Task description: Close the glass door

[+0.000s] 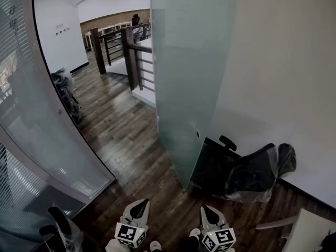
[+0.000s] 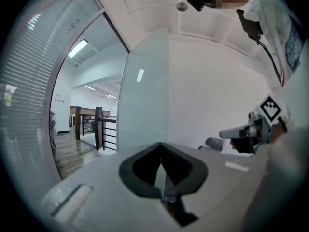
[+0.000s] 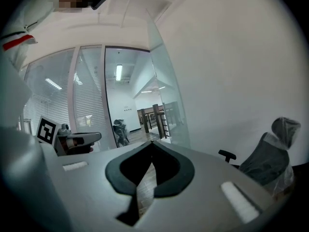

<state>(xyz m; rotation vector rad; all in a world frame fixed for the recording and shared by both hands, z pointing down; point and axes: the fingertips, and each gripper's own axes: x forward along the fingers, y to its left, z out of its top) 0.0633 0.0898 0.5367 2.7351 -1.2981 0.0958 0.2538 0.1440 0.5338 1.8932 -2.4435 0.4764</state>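
Observation:
The frosted glass door [image 1: 189, 72] stands swung open, edge-on to me, with its back near the white wall on the right. A small dark fitting [image 1: 198, 134] sits low on its edge. Both grippers are low in the head view, well short of the door. My left gripper [image 1: 138, 209] points at the open doorway and my right gripper [image 1: 208, 213] points at the door's foot. In the left gripper view the door [image 2: 145, 105] rises ahead of the left gripper [image 2: 161, 144], whose tips meet on nothing. The right gripper [image 3: 152, 141] is also shut and empty, with the door [image 3: 166, 105] ahead.
A plastic-wrapped office chair [image 1: 254, 172] lies against the wall right of the door. A curved glass wall with blinds [image 1: 31, 140] bounds the left side. Beyond the doorway, wood floor [image 1: 118, 119] runs to a dark railing [image 1: 134, 56] and another wrapped chair [image 1: 65, 91].

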